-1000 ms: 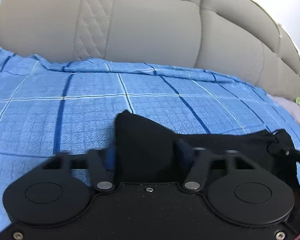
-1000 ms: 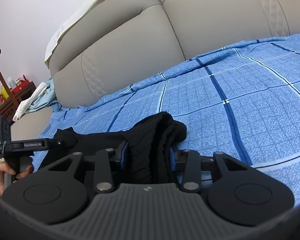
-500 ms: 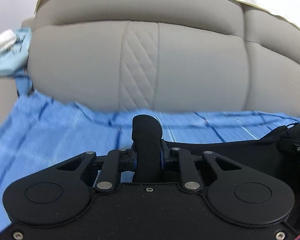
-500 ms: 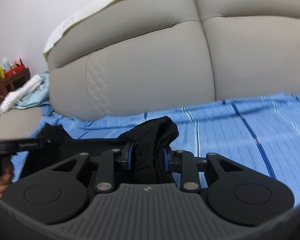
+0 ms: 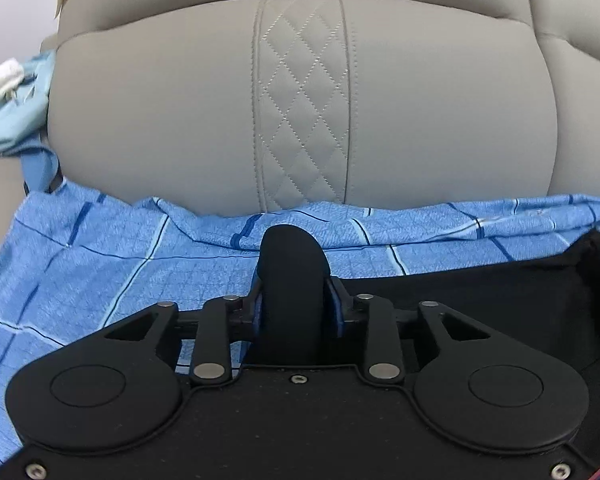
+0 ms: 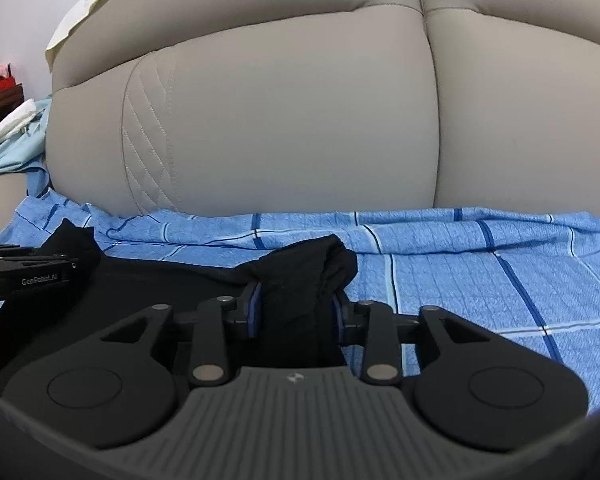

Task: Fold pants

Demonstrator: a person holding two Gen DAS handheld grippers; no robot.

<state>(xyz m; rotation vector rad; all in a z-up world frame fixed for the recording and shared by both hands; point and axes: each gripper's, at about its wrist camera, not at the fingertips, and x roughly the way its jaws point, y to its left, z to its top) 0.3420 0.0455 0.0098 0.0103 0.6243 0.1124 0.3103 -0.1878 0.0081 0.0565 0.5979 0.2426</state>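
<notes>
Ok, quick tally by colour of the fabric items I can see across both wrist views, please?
Black: 1, the pants, pinched in the left gripper and the right gripper
Blue checked: 1, the sheet on the seat
Pale blue: 1, the cloth heap at far left
White: 1, the rolled cloth lying on that heap
Total: 4

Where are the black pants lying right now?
The black pants lie on the blue checked sheet near the grey sofa backrest, stretched between the left gripper and the right gripper, each gripping a bunched fold.
</notes>
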